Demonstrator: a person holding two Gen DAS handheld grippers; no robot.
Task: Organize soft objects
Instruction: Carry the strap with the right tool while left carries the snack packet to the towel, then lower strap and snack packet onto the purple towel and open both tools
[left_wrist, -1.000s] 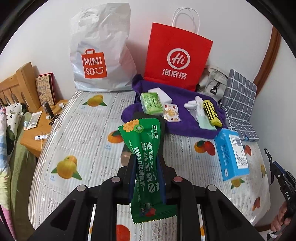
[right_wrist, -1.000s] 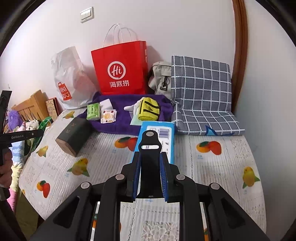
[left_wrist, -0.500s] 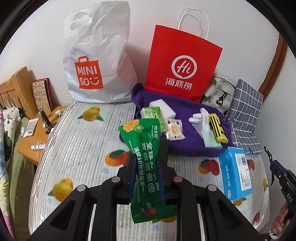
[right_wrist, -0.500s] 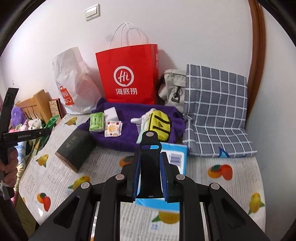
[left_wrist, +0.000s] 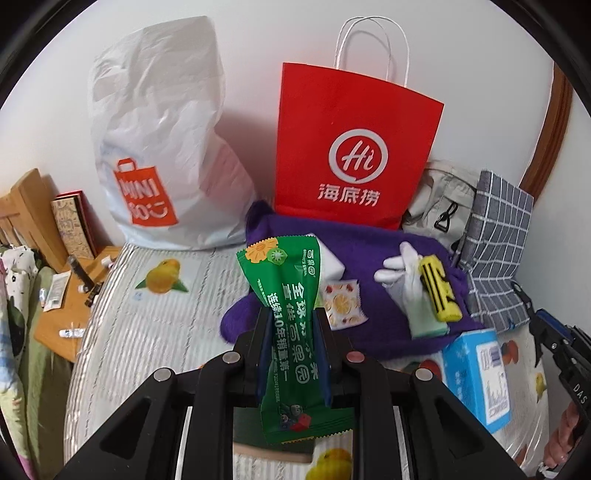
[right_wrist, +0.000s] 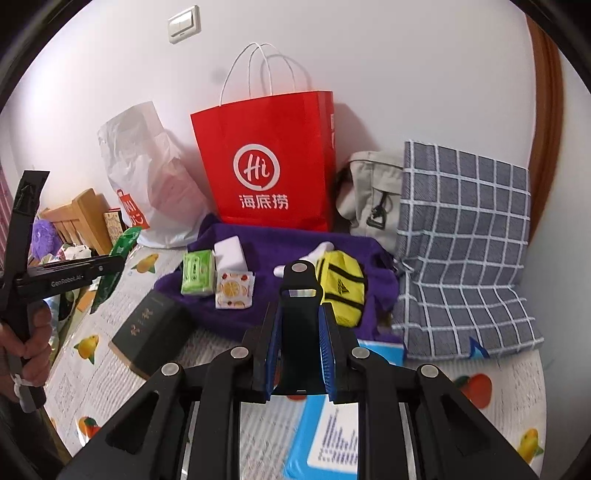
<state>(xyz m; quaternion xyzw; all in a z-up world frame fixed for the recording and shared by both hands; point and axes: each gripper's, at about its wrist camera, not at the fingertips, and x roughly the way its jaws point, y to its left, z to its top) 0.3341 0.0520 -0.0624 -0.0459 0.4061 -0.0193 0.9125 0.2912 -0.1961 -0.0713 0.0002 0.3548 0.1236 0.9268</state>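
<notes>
Between the blue pads of the left tool (left_wrist: 293, 350) a green snack packet (left_wrist: 291, 332) is clamped at its middle; it stands almost upright, with yellow fruit print at the top and white Chinese letters down its length. The right tool (right_wrist: 300, 350) is clamped on a black strap (right_wrist: 300, 314) with a small metal buckle. Under both lies a bed (left_wrist: 155, 332) with a white ribbed cover printed with oranges. On it, near the right tool, lie a blue box (right_wrist: 332, 435) and a dark box (right_wrist: 147, 332). Further away a purple fleece blanket (right_wrist: 280, 251) carries a green tissue pack (right_wrist: 197, 273), an orange-print pack (right_wrist: 234, 290), a white block (right_wrist: 231, 254), a white glove (left_wrist: 402, 273) and a yellow pouch (right_wrist: 341, 288). Against the white wall stand a red paper bag (right_wrist: 266, 162), a white plastic bag (left_wrist: 162, 140), a grey backpack (right_wrist: 369, 192) and a checked cushion (right_wrist: 465, 236).
</notes>
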